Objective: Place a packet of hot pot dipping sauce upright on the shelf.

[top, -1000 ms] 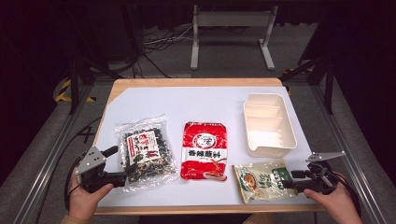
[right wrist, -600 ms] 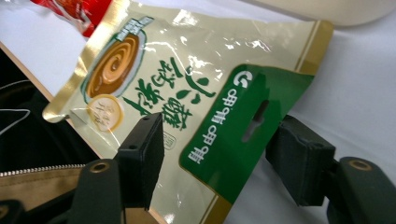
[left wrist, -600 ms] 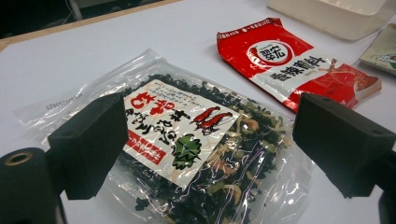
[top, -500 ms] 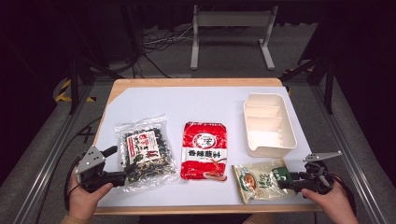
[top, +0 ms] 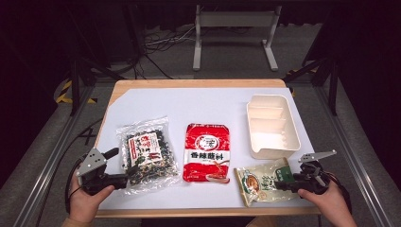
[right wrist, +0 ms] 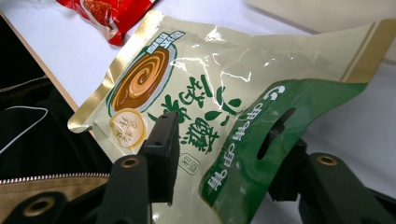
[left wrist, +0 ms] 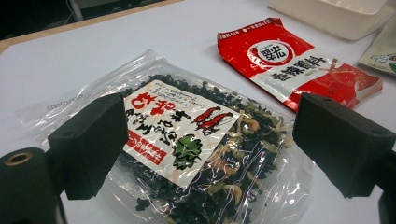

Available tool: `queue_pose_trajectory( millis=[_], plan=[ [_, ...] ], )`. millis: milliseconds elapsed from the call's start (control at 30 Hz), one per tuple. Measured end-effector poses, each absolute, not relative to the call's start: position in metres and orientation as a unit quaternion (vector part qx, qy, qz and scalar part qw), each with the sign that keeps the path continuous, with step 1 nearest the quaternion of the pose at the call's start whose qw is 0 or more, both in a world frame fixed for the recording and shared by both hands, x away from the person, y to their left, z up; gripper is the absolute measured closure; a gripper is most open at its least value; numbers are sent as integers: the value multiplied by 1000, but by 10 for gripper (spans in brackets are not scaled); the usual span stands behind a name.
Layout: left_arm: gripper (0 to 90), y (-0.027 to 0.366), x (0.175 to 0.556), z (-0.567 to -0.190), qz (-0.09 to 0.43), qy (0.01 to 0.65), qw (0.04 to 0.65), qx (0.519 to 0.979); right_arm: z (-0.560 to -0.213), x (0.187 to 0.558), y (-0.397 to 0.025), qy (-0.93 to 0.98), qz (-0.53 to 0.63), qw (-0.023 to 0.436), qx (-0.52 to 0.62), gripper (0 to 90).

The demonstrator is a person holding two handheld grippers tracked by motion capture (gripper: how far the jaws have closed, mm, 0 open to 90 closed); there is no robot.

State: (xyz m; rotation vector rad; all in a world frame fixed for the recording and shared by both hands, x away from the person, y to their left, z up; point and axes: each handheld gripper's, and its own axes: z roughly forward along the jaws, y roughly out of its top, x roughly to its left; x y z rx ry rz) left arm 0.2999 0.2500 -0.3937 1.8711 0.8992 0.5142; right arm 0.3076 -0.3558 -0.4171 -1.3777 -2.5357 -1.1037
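The flat beige-and-green foil pouch lies at the table's near right corner, just before the cream plastic tray. It looks light, limp and slick, so its stiffer green header edge seems the best hold. The right gripper straddles that edge, jaws around it, though whether they pinch is unclear. Its own view shows this; the high view does not. The left gripper hangs spread over the clear seaweed bag.

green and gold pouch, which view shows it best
The right gripper view: the green and gold pouch sits close up between the right gripper jaws, print legible. The high view shows it small; the left gripper view catches one corner.
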Motion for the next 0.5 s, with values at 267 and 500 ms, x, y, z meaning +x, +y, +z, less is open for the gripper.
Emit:
queue_pose_trajectory(
  millis=[267, 500],
  plan=[
    [112, 250, 300, -394, 211, 368, 481, 768, -425, 312, -350, -825, -352, 36, -441, 594],
    [112, 250, 300, -394, 209, 370, 483, 765, -428, 313, -349, -833, -333, 23, -441, 817]
  ],
)
